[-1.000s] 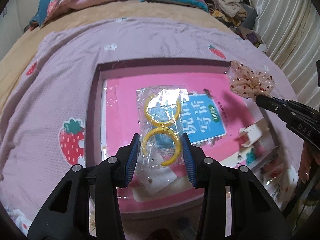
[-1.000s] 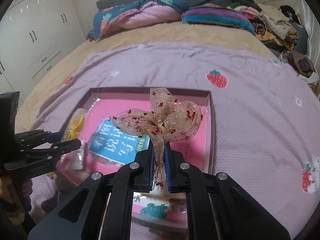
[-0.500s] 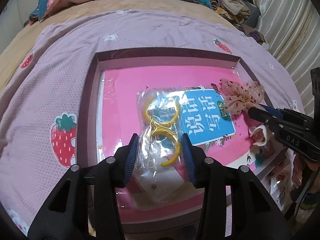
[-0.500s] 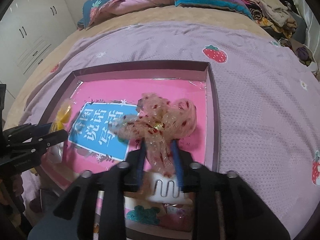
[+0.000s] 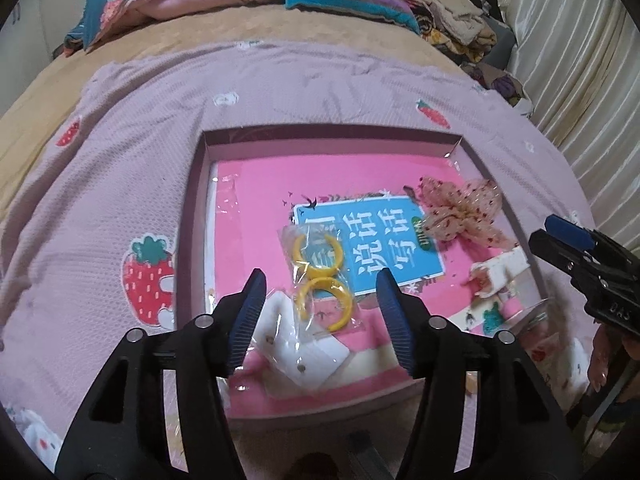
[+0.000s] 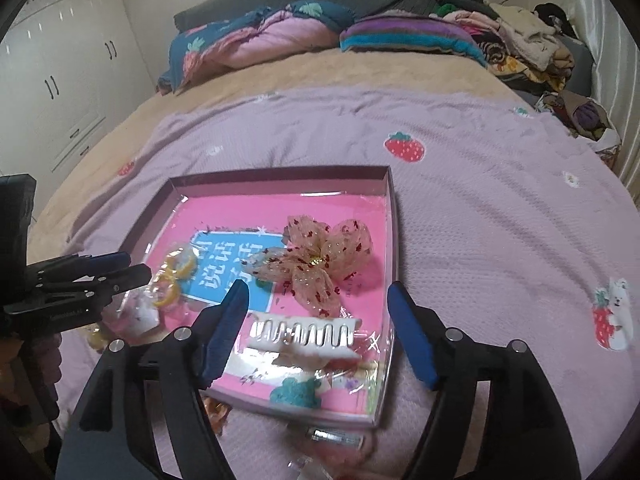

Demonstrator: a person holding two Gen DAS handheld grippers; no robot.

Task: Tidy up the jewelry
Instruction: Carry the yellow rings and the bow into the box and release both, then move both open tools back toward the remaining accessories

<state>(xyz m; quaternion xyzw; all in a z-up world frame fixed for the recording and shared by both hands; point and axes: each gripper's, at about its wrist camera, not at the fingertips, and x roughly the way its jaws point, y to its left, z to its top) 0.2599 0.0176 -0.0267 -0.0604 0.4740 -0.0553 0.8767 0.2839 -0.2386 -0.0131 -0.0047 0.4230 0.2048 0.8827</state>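
Hovering spread and empty, the left claw point(image 5: 320, 316) and right claw point(image 6: 316, 328) risk snagging the earring bag point(image 5: 320, 280) at six o'clock or the bow point(image 6: 320, 260) in the tray point(image 6: 394, 240).

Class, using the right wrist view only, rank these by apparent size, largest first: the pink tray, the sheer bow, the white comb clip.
1. pink tray
2. sheer bow
3. white comb clip, close to the bow in span and nearer the camera, so unsure.
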